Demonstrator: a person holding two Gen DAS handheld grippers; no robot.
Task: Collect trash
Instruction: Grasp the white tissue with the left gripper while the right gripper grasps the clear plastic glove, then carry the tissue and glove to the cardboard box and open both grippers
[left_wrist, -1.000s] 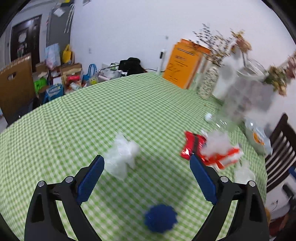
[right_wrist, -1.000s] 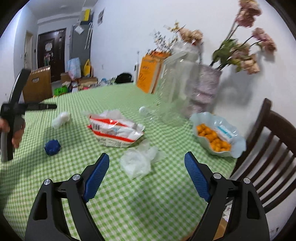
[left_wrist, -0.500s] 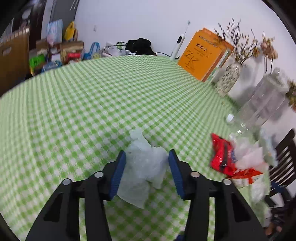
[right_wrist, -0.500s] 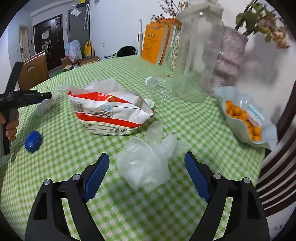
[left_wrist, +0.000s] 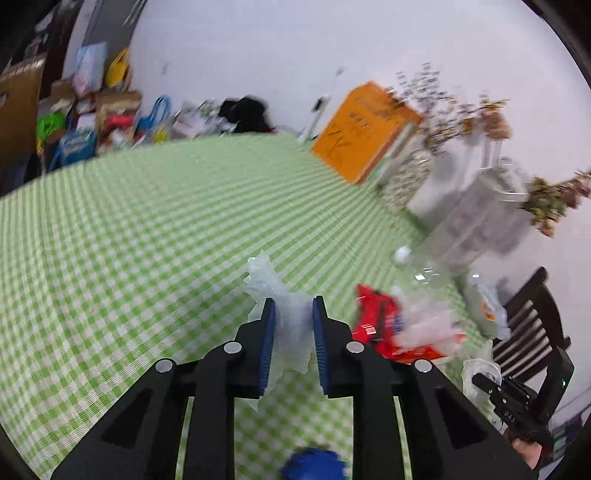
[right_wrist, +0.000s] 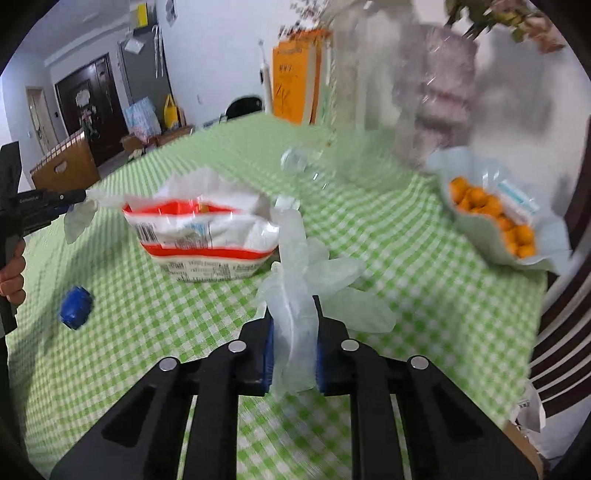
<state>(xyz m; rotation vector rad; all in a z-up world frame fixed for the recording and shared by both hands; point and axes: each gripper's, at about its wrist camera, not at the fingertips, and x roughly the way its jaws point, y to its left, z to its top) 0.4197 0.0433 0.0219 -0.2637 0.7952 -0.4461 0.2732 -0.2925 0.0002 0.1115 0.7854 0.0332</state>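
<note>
A crumpled clear plastic wad (left_wrist: 271, 284) sits between the blue pads of my left gripper (left_wrist: 293, 306), whose jaws are closing and pressing on it. Seen from the right wrist, that left gripper (right_wrist: 83, 195) holds the wad (right_wrist: 77, 219) just above the green checked tablecloth (right_wrist: 406, 295). My right gripper (right_wrist: 293, 310) is also closing, its pads squeezing a thin clear plastic glove (right_wrist: 332, 273) that spills out ahead of them. An opened red and white snack bag (right_wrist: 207, 236) lies between the two grippers. A small blue ball (right_wrist: 75, 302) rests near the left one.
A clear bottle (right_wrist: 295, 160) lies on its side behind the snack bag. A pale bowl (right_wrist: 550, 247) of orange snacks stands at the right, by a dark wooden chair (right_wrist: 561, 332). Orange books (left_wrist: 362, 136), vases and a clear jar line the wall.
Both grippers stood wide open; each has come up to its plastic piece and shut on it. The left closed first, the right within the last half second.
</note>
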